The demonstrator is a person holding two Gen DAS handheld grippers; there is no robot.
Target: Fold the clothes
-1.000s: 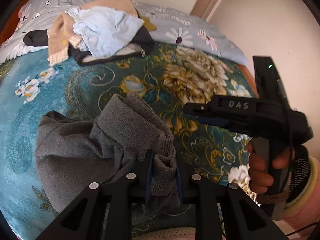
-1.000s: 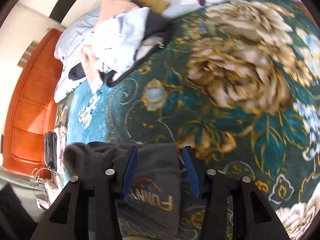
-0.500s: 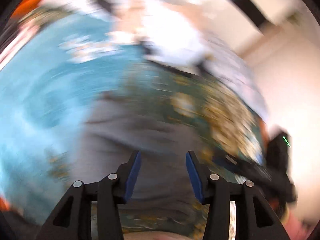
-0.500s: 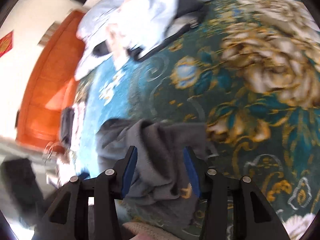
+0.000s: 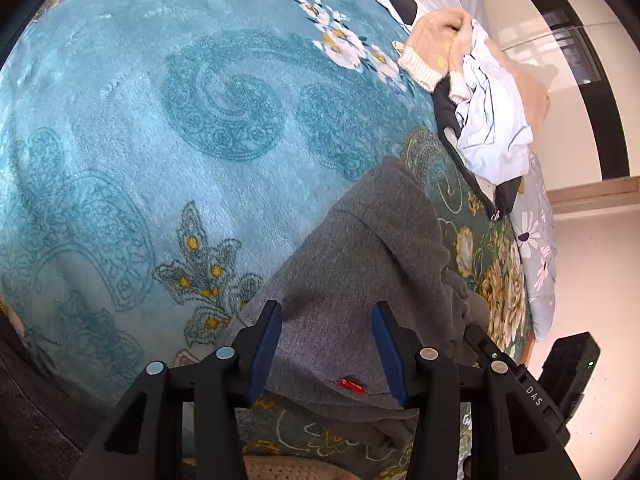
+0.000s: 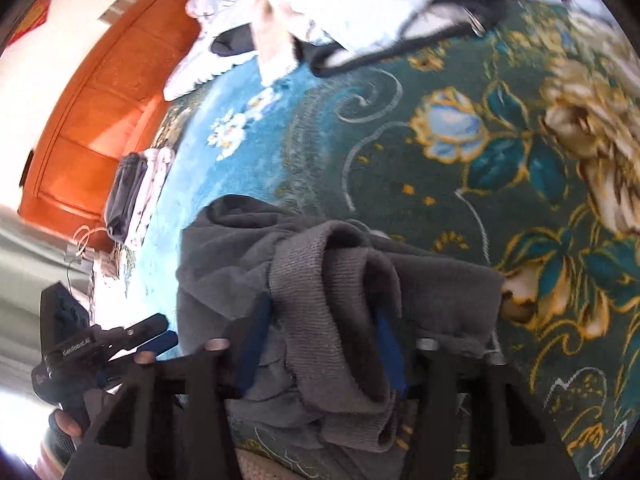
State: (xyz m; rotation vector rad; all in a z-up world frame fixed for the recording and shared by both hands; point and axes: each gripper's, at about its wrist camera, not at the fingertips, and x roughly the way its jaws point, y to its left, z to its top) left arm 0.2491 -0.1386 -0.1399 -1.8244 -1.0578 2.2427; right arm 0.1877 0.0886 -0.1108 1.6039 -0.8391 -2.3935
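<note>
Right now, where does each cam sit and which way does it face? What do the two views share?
Left wrist: on the left gripper, angled down at the grey sweater on the teal blanket; jaws open over the fabric; right gripper at the right edge.
Right wrist: on the right gripper, angled down, jaws closing around a sweater fold; left gripper and hand lower left.
Shared: sweater, blanket, clothes pile.

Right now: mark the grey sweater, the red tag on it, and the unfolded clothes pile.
grey sweater (image 5: 360,248): left wrist view, flat knit body.
red tag (image 5: 350,385): left wrist view, tag's middle.
clothes pile (image 5: 492,120): left wrist view, pale blue garment on top.
</note>
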